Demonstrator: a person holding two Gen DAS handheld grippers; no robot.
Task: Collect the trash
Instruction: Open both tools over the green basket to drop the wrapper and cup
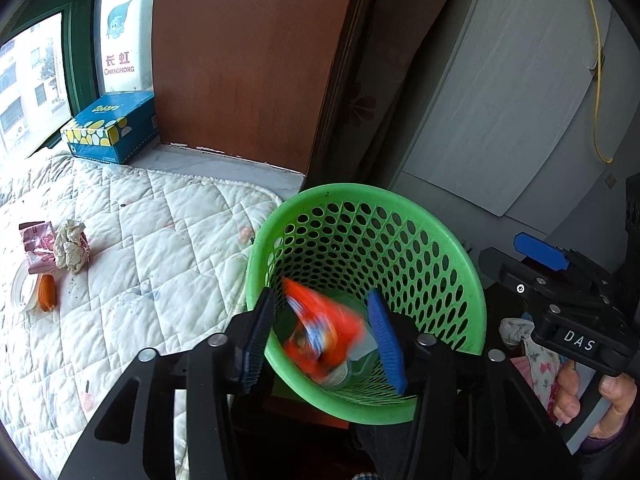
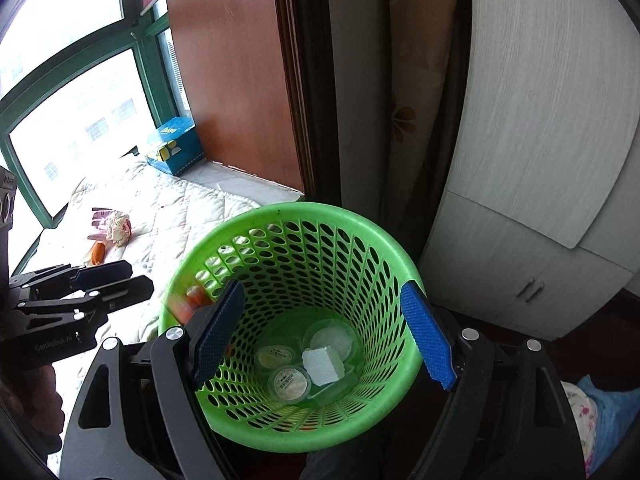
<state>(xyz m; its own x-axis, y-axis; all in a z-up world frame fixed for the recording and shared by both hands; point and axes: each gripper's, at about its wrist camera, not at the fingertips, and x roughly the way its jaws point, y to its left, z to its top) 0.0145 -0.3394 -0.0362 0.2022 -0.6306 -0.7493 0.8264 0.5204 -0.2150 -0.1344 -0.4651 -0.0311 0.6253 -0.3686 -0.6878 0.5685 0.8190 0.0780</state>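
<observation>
Daylight comes in bright through a green-framed window [image 1: 76,60], pretty blown out in the right view. A quilted white mattress [image 1: 152,240] sits under it, next to a grey sill [image 1: 224,168]. A reddish-brown wood panel [image 1: 248,60] stands on the sill, with a pale grey cabinet [image 2: 540,160] off to the right.
</observation>
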